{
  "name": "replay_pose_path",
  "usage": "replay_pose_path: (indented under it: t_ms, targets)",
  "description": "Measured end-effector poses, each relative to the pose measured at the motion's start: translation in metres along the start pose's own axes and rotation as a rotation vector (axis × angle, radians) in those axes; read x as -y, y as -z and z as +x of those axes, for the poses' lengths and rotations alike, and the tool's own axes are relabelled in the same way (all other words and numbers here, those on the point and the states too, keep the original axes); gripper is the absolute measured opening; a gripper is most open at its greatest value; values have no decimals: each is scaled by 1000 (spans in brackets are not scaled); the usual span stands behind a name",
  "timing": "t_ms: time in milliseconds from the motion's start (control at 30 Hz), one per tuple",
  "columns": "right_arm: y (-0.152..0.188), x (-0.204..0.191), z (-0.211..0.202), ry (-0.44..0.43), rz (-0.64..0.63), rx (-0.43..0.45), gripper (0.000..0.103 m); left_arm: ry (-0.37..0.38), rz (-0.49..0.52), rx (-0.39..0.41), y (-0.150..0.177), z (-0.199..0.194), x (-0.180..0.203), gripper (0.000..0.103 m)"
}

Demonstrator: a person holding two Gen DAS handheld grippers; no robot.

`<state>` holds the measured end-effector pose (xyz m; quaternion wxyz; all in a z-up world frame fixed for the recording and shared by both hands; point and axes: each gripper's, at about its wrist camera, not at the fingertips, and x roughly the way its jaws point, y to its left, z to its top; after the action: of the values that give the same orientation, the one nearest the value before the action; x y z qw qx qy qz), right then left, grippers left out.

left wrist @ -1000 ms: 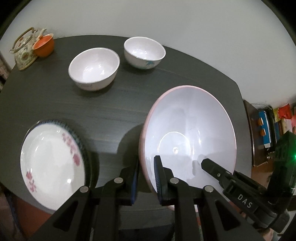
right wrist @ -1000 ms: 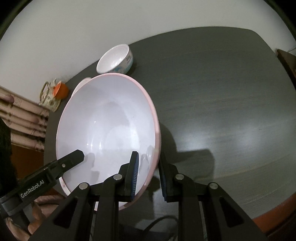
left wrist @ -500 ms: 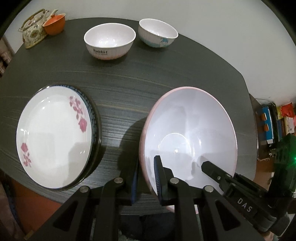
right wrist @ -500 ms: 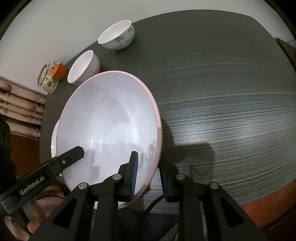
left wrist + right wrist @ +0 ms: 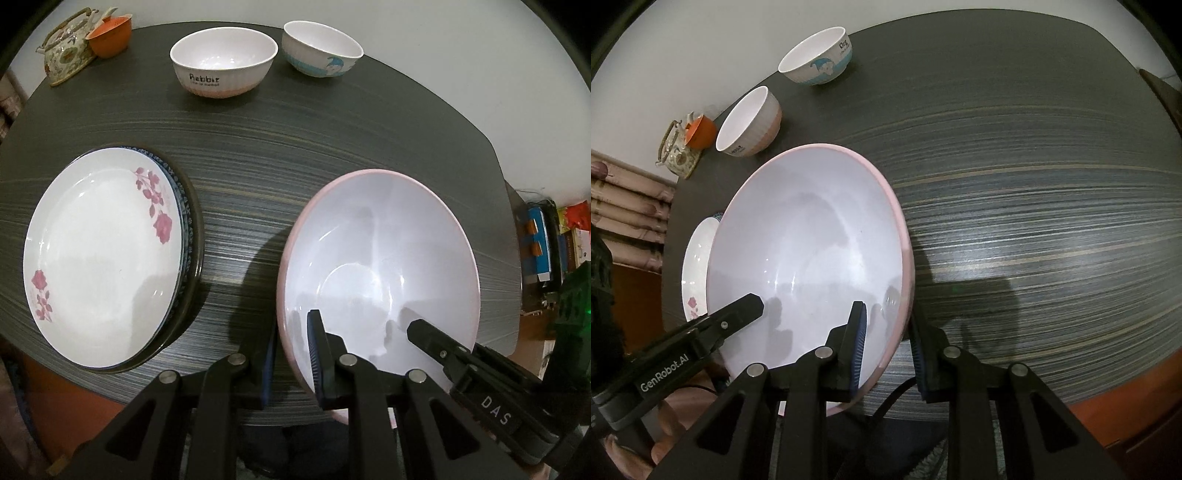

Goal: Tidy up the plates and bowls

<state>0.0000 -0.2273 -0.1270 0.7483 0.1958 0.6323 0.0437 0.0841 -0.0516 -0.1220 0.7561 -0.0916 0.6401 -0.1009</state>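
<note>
- Gripping the near rim of the large pink bowl (image 5: 380, 266) from both sides, the left gripper (image 5: 291, 354) and right gripper (image 5: 886, 347) are each seen closed on the wall, one finger inside and one outside.
- A two-sided hold is judged to be used because the bowl is wide and would tip from a single pinch.
- The bowl is held low over the dark table (image 5: 258, 155), right of the stacked plates (image 5: 103, 251).
- The "Rabbit" bowl (image 5: 223, 66), blue-trimmed bowl (image 5: 321, 53) and teapot (image 5: 64, 55) are seen standing at the far edge.
- The whole plate stack is shown only by the left view; the bare right half of the table only by the right view.
</note>
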Motion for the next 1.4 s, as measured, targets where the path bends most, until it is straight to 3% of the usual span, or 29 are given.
replay_pose_path:
  t_ms: [1200, 1400]
  targets:
    - [9, 7, 5, -2, 24, -14, 26, -6, -11, -17, -3, 16, -5, 16]
    - [9, 5, 5, -2, 26, -6, 32, 6, -14, -17, -4, 15, -8, 16]
